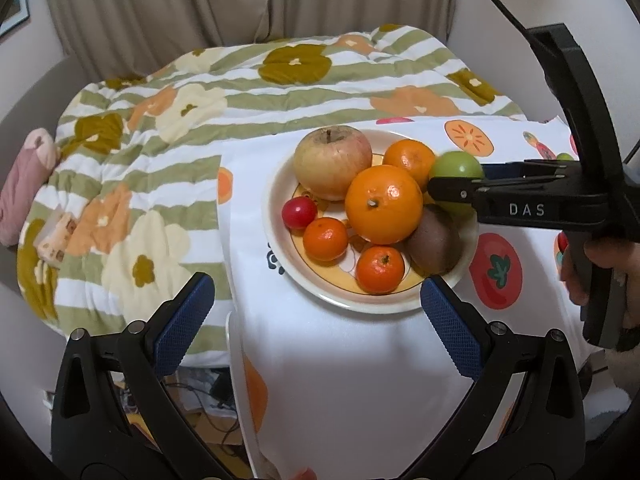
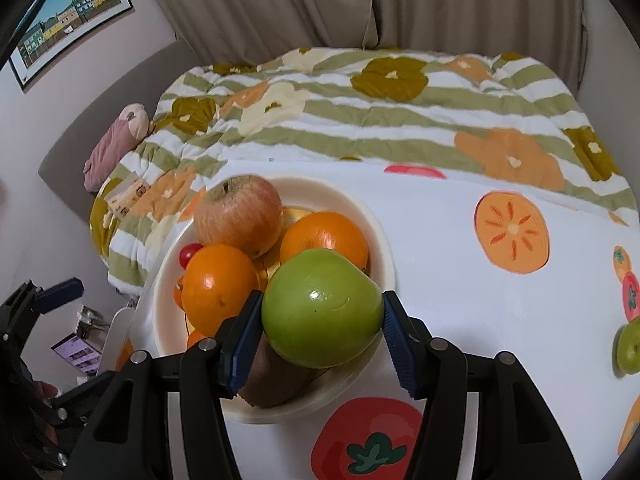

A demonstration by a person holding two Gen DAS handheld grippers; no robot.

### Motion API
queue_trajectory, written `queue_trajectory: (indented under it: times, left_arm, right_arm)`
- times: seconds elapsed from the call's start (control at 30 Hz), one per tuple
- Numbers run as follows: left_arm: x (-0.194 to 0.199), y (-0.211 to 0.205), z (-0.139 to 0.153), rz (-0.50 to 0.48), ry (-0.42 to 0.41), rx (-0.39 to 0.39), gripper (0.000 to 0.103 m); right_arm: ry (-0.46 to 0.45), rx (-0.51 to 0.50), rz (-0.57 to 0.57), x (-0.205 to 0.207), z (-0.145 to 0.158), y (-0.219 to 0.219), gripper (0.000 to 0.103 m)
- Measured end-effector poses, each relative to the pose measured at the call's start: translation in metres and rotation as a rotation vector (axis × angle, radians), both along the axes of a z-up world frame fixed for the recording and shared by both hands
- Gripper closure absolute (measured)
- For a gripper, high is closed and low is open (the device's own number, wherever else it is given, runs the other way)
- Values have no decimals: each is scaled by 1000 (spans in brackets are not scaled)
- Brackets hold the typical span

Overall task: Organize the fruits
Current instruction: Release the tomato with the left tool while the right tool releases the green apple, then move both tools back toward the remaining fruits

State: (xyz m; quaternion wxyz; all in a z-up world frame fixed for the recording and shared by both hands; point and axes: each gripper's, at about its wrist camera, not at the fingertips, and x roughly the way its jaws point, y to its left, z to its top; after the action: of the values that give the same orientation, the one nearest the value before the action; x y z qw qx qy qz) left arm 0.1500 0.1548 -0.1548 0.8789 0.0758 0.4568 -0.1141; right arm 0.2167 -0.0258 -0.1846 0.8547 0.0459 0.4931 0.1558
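Note:
A cream plate [image 1: 276, 184] on the fruit-print cloth holds a pale red apple [image 1: 332, 162], a large orange [image 1: 383, 204], several smaller oranges, a small red fruit [image 1: 299, 212] and a kiwi [image 1: 434, 242]. My right gripper [image 2: 322, 320] is shut on a green apple [image 2: 320, 308] and holds it over the plate's right rim [image 2: 384, 248], above the kiwi [image 2: 276, 380]. The green apple also shows in the left wrist view [image 1: 454, 168]. My left gripper [image 1: 316, 304] is open and empty, just short of the plate's near rim.
A second green fruit [image 2: 630, 346] lies on the cloth at the far right. The floral quilt [image 1: 160, 128] covers the bed behind. The table's left edge [image 1: 234, 344] drops to a floor with cables. A pink plush [image 1: 24, 184] lies at the far left.

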Motion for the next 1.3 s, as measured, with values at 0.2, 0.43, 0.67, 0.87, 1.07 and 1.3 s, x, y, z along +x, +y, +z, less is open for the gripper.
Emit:
queue_trajectory:
  times: [0.2,0.43,0.67,0.87,1.07,1.3]
  left_arm:
    - [-2,1,6,5,-4,-4,0]
    - [-6,-1,16,20,-11,1,0]
    - [-13,-11,28,35,-31,15,0]
    - [-24,-29,47,52,-63,11,0]
    - [-39,-57,63,73,-102,34,0]
    - [-61,-104,77,72,-138,8,0]
  right_arm:
    - [-33,18,24,-4,7,0,0]
    - [-52,3,41,-11,15,-1,0]
    - [-73,11,46,-20,34,-14,0]
    - [-93,-1,60,-33,52,-29,0]
    - [-116,-20,81,-49,73,-54,0]
    - [-154,-38,86,-74,93,-101,0]
